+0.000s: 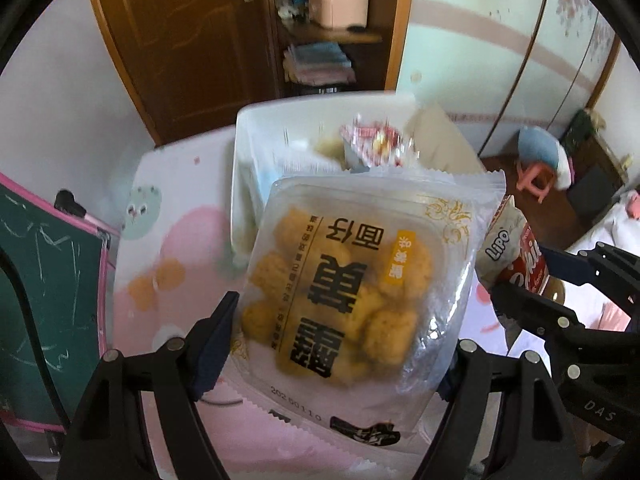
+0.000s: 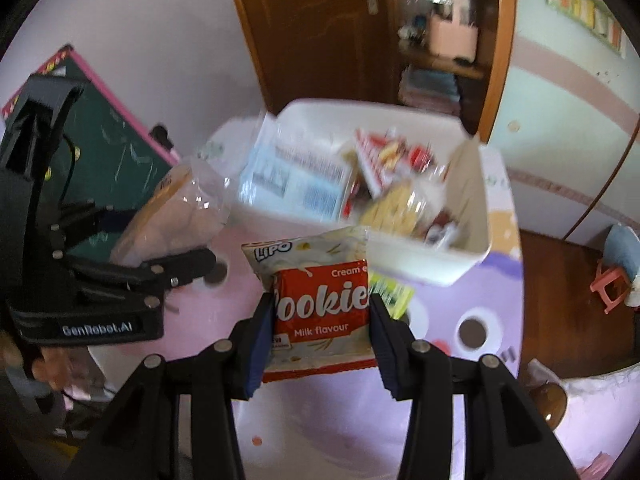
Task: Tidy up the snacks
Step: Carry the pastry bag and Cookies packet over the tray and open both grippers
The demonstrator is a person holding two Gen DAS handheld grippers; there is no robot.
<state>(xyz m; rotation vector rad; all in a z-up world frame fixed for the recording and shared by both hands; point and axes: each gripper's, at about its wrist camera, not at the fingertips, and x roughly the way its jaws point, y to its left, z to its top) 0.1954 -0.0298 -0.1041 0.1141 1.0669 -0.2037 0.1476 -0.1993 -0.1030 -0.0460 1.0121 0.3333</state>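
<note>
Over a pink table, left tongs clamp a bun pack, right tongs clamp cookies, near a snack-filled white bin.

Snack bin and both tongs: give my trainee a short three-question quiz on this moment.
1. True or false: the left tongs hold a clear pack of golden puffs.
2. The right tongs grip which item? A) Lipo cookie packet B) blue-printed packet C) yellow-green sachet
3. Fill in: the white bin already holds several ____.

Key: 1 true; 2 A; 3 snacks.
</note>
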